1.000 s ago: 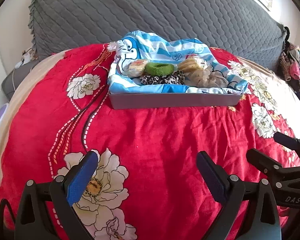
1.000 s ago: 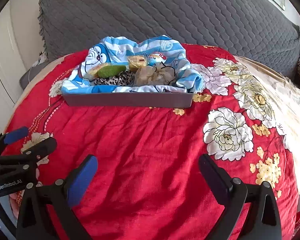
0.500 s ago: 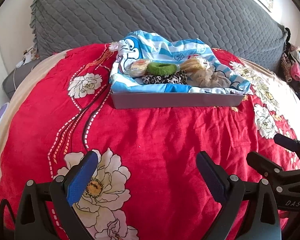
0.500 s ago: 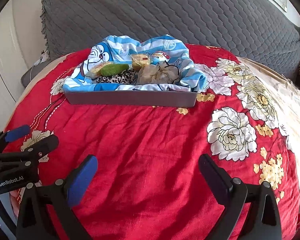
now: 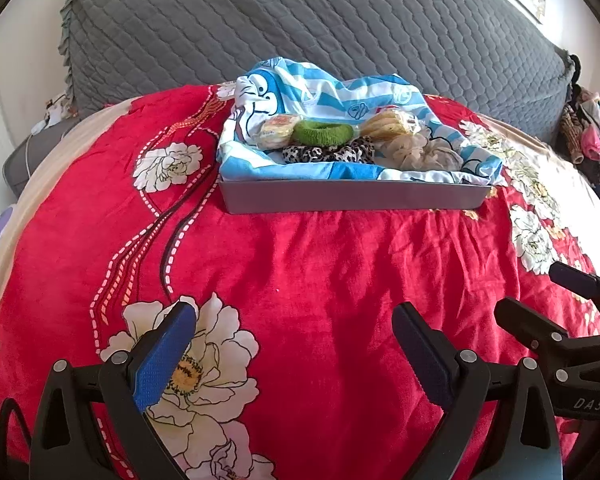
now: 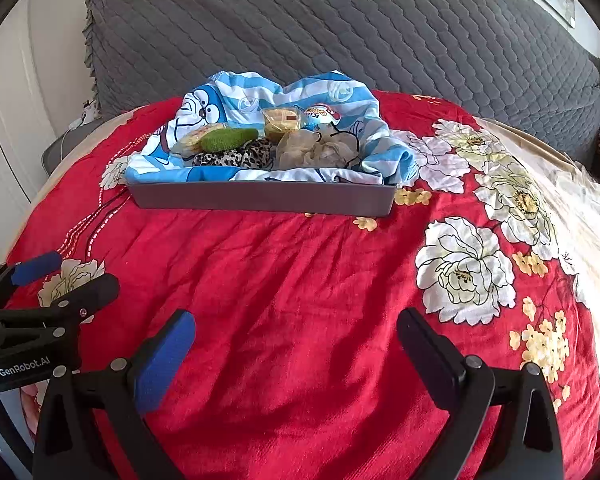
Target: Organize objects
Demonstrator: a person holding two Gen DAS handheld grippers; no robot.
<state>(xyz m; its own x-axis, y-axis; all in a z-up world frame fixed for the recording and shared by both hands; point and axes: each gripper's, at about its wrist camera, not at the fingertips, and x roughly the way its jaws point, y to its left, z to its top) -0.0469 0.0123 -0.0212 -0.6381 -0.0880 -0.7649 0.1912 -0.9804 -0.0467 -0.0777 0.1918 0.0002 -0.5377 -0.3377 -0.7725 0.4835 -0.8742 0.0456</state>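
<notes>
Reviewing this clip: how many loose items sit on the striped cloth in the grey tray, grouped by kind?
Hair scrunchies: 3 (green, leopard-print, beige sheer)
Wrapped snacks: 2 (left, right)
Egg-shaped wrapped treat: 1
Total: 6

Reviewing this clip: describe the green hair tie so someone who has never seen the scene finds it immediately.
On the red floral blanket sits a grey tray lined with blue-striped cartoon cloth. The green scrunchie lies in it, above the leopard-print scrunchie and right of a wrapped snack. It is the only fuzzy, bright green ring there.
</notes>
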